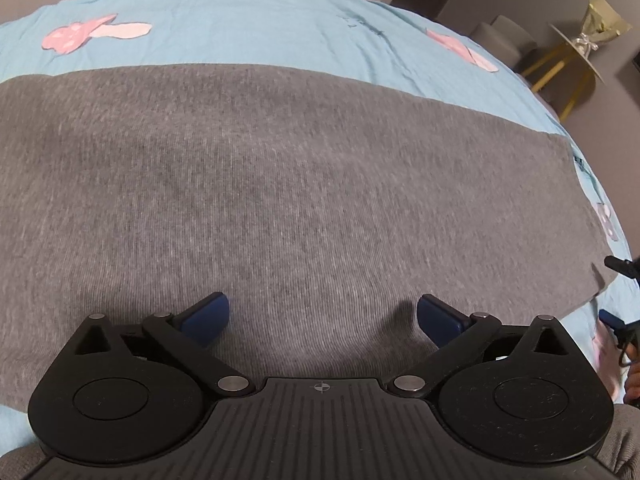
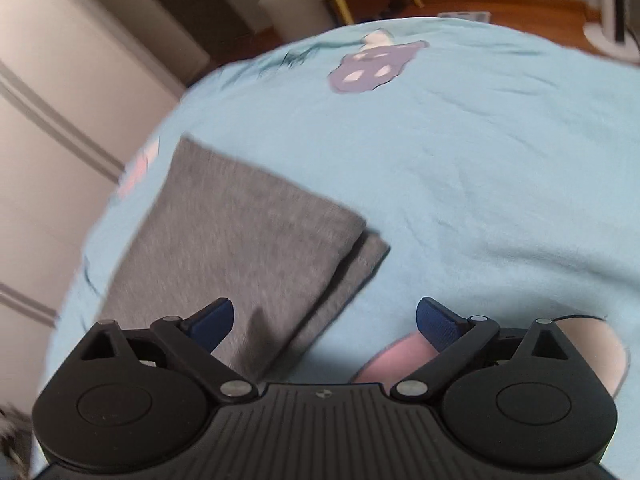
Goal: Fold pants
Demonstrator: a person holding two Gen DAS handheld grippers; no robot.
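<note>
Left wrist view: the grey pants lie flat on the bed, spread as one broad smooth band across its light blue cover with pink mushroom prints. The left tool hangs just above the near part of the cloth with its blue pads spread wide and nothing between them; whether the pads brush the fabric I cannot tell. The far edge of the cloth runs straight, and the right end finishes in a clean corner near the side of the bed. At the right margin part of the other tool shows, close to that end. No loose leg or bunched fabric shows here, so at least one fold looks done.

Right wrist view: the right tool is also spread wide and holds nothing. Its left pad sits over the end of the pants, its right pad over the bare bed cover. The picture is blurred, yet two layers show plainly: an upper layer lying on a lower one that sticks out a little along the right edge, so the edges do not quite match.

My reading is that the lengthwise fold is laid down and let go. What is left is probably folding the long band across into a compact bundle, perhaps after squaring the offset edge.
</note>
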